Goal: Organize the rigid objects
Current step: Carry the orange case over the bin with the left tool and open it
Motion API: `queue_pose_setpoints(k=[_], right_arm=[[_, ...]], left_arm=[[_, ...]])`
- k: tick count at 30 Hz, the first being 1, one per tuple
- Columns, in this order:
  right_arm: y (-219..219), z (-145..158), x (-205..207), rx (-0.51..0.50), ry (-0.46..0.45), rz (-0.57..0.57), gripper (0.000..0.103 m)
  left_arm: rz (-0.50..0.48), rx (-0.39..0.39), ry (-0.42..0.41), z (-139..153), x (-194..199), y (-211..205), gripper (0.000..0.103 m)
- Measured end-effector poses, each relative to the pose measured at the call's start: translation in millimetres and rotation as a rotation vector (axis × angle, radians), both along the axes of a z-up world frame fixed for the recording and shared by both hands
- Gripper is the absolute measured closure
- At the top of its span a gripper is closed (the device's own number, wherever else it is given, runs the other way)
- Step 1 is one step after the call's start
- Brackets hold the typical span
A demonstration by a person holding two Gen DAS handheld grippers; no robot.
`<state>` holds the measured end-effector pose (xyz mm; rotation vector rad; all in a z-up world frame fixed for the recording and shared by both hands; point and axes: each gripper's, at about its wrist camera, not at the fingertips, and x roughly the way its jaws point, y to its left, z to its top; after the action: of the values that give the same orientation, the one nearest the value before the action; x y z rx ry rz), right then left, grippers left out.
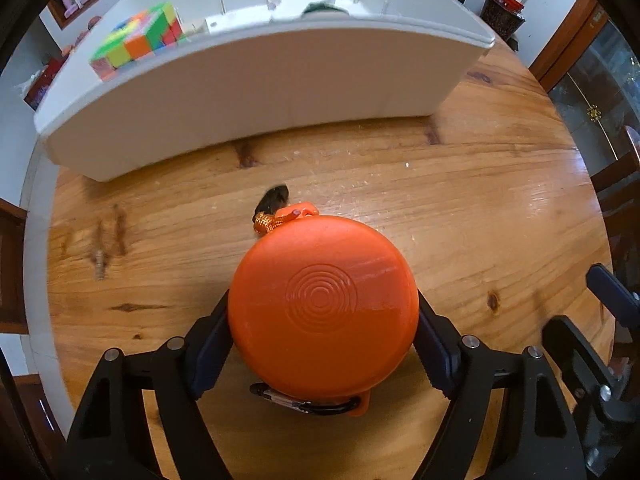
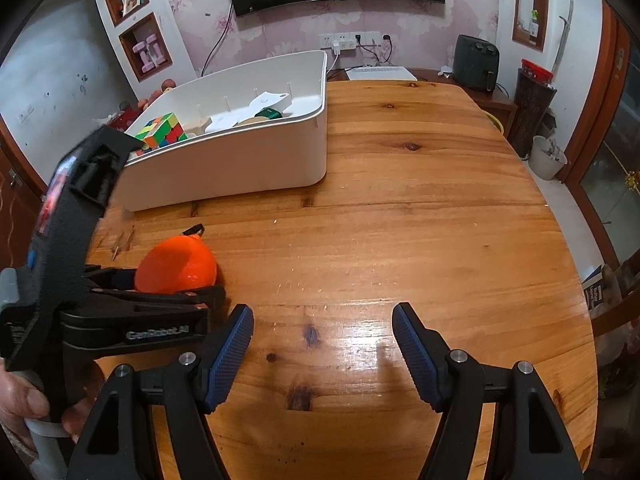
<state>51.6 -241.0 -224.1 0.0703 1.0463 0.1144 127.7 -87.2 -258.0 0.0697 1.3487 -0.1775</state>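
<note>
A round orange case (image 1: 324, 308) with a woven cord and a black carabiner rests on the wooden table (image 1: 480, 200). My left gripper (image 1: 323, 309) points down over it, and both pads press on its sides. In the right wrist view the same case (image 2: 176, 266) sits at the left between the left gripper's (image 2: 172, 280) fingers. A hand holds that tool's handle at the bottom left. My right gripper (image 2: 323, 312) hovers open over bare wood, to the right of the case, with nothing between its blue pads.
A white bin (image 2: 240, 160) stands behind the case toward the back left and holds a colourful puzzle cube (image 2: 162, 130), white pieces and a dark green item. The table's (image 2: 440, 200) right half is bare wood. One finger of the right gripper (image 1: 612, 296) shows at the right edge.
</note>
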Motion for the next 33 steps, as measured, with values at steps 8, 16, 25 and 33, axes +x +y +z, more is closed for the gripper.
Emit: queue_pose_setpoints(k=[8,16,25,33], right_arm=[[4,19,-1,0.025,-0.01,0.013,0.03],[20,52,17,0.068,-0.028,0.03,0.03],[48,88,59,0.077,-0.033,0.034,0.03],[69,99,107,0.041,-0.05,-0.003,0.03]], left_arm=[[0.008,-0.019,-0.062,80,8,20,0.021],[0.021,0.023,-0.137,158,45,35,0.021],[0.008,0.04,-0.232,181,139,45,0.02],[-0.003,0.058,-0.131,103,217,46,0.02]])
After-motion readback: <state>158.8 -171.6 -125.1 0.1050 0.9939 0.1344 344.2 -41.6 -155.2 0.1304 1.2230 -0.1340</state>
